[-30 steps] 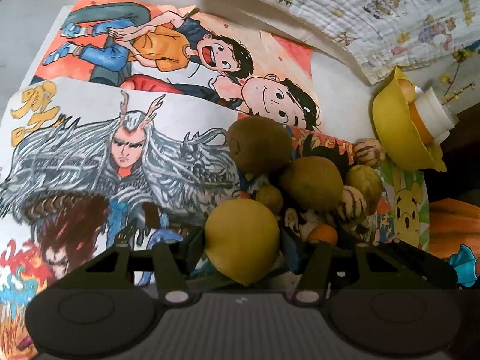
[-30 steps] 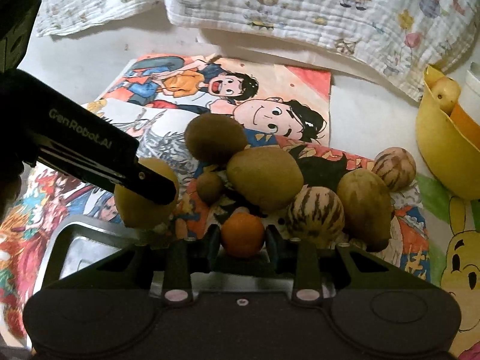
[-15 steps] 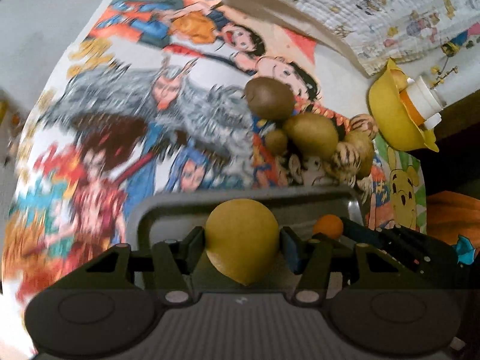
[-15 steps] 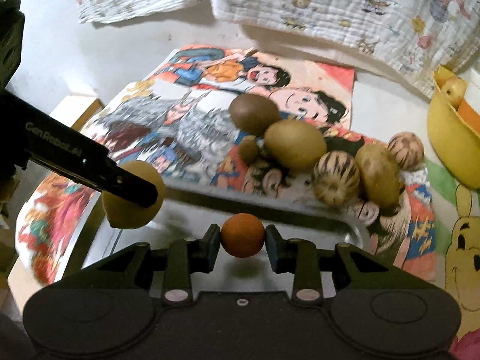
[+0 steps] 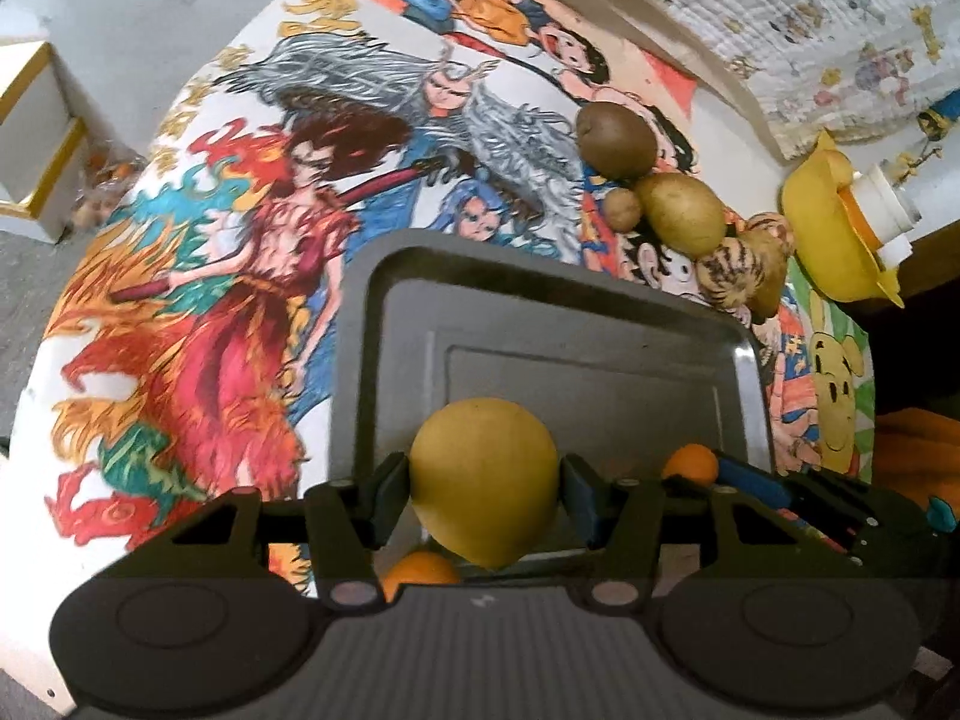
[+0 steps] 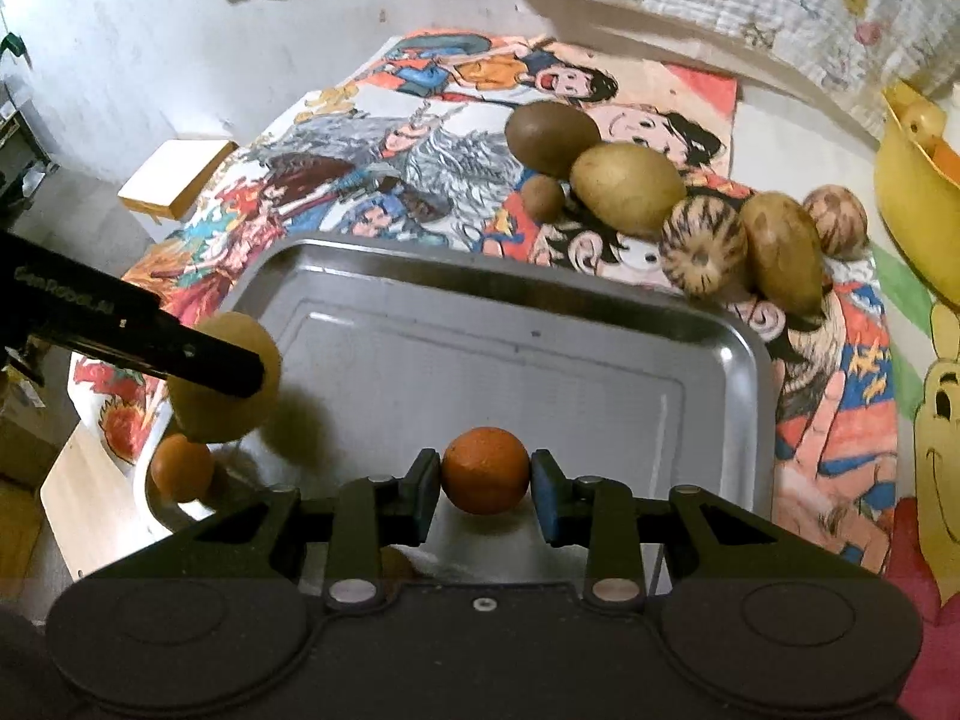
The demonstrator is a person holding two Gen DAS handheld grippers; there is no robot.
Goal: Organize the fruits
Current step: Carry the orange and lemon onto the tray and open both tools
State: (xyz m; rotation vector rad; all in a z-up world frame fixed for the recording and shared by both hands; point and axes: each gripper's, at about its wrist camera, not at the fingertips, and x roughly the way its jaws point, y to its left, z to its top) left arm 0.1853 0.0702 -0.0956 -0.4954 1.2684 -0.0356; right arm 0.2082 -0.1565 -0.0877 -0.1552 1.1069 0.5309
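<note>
Carrying fruit to the metal tray (image 6: 744, 360): left tool (image 5: 483, 489) is clamped on a yellow lemon (image 5: 483, 480), right tool (image 6: 486, 483) on a small orange (image 6: 486, 478), both above its near edge; next, lower and release.

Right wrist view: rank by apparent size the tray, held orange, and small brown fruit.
1. Tray
2. Orange
3. Small brown fruit

The orange sits much nearer the camera, so its true size against the brown fruit is unsure.

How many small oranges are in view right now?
2. One orange is clamped in the right gripper above the metal tray. A second orange sits by the tray's near left corner, under the left gripper's yellow fruit. Others may be hidden.
</note>
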